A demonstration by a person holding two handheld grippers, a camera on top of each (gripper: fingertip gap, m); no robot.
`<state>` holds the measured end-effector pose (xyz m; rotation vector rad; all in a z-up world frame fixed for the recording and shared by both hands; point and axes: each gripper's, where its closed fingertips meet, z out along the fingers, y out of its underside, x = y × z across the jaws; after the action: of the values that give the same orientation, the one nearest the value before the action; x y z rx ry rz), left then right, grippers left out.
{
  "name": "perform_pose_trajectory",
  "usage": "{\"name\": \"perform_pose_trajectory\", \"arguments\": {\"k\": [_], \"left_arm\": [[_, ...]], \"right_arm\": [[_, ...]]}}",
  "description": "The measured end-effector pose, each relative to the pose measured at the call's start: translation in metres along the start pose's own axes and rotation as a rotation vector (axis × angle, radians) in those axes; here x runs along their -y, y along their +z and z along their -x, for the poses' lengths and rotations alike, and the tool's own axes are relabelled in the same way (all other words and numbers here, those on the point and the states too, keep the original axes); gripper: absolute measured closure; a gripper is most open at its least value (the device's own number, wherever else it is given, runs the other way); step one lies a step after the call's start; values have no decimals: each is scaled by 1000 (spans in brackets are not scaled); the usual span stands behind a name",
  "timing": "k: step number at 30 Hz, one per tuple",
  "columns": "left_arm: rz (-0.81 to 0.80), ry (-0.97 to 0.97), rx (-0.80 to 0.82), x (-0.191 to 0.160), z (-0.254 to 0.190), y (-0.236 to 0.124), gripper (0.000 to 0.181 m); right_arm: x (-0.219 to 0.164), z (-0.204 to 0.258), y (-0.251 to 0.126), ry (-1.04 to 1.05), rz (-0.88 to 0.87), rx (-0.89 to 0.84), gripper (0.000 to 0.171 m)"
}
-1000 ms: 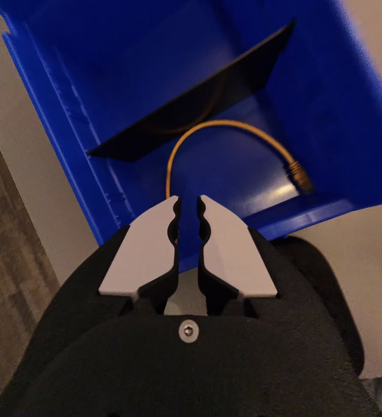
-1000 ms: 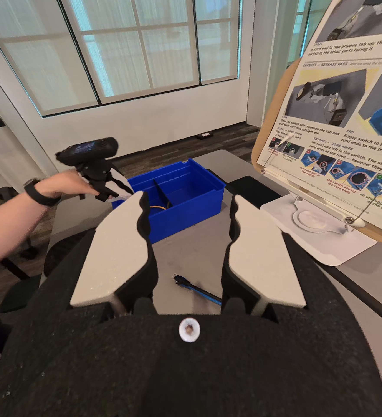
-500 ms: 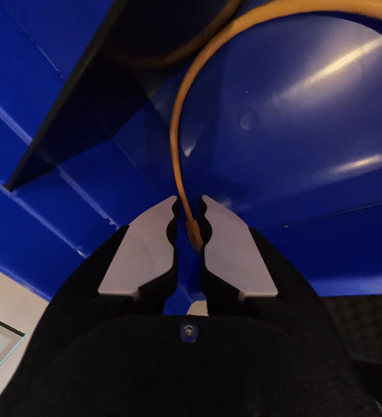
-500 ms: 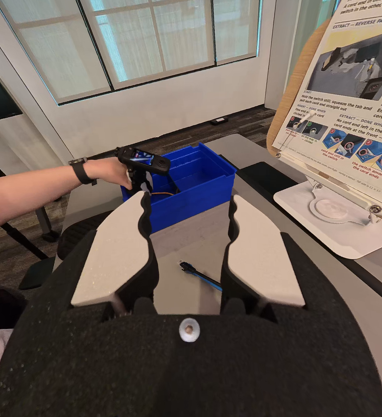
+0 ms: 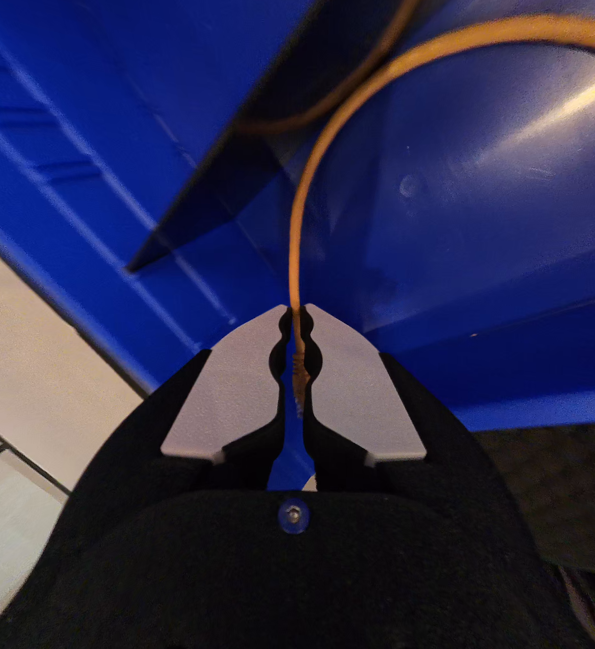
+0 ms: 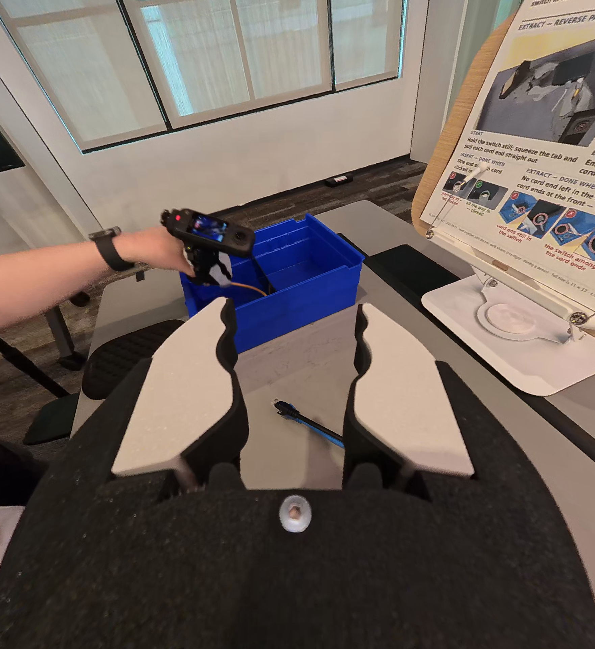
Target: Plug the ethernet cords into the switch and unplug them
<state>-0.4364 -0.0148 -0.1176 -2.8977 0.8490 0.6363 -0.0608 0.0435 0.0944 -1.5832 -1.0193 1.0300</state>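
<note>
Left claw (image 5: 296,309) is now pinching the orange cord (image 5: 297,246) inside the blue bin (image 6: 310,302) after closing in; right claw (image 6: 294,316) is still hanging spread above the blue cord (image 6: 306,421) on the counter (image 6: 303,354).

An orange cord (image 5: 297,224) is seen against the glossy blue bin (image 5: 482,217), which is split by a black divider (image 5: 253,147). The left gripper (image 5: 296,309) and right gripper (image 6: 294,312) are faced in pale grey over black bodies. On the grey table (image 6: 306,354) a blue cord (image 6: 310,423) with a black boot is shown, beside a white stand (image 6: 521,354) and a wood-grain board (image 6: 464,116).
</note>
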Motion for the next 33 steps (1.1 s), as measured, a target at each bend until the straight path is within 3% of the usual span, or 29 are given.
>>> {"name": "perform_pose_trajectory", "arguments": {"k": [8, 13, 19, 24, 29, 33], "left_arm": [[-267, 107, 362, 13, 49, -119, 181], [-306, 214, 463, 22, 40, -174, 181], [-261, 207, 488, 13, 36, -164, 181], [-407, 28, 296, 3, 17, -137, 180], [-476, -108, 130, -1, -4, -115, 158], [-400, -91, 27, 9, -40, -78, 158]], "right_arm": [[-6, -9, 7, 38, -6, 6, 110], [-12, 6, 26, 29, -4, 81, 111], [-34, 10, 42, -27, 102, 59, 110], [-29, 9, 39, -20, 77, 69, 109], [-27, 4, 37, 3, 61, 76, 109], [-30, -1, 39, 17, 63, 67, 109]]}}
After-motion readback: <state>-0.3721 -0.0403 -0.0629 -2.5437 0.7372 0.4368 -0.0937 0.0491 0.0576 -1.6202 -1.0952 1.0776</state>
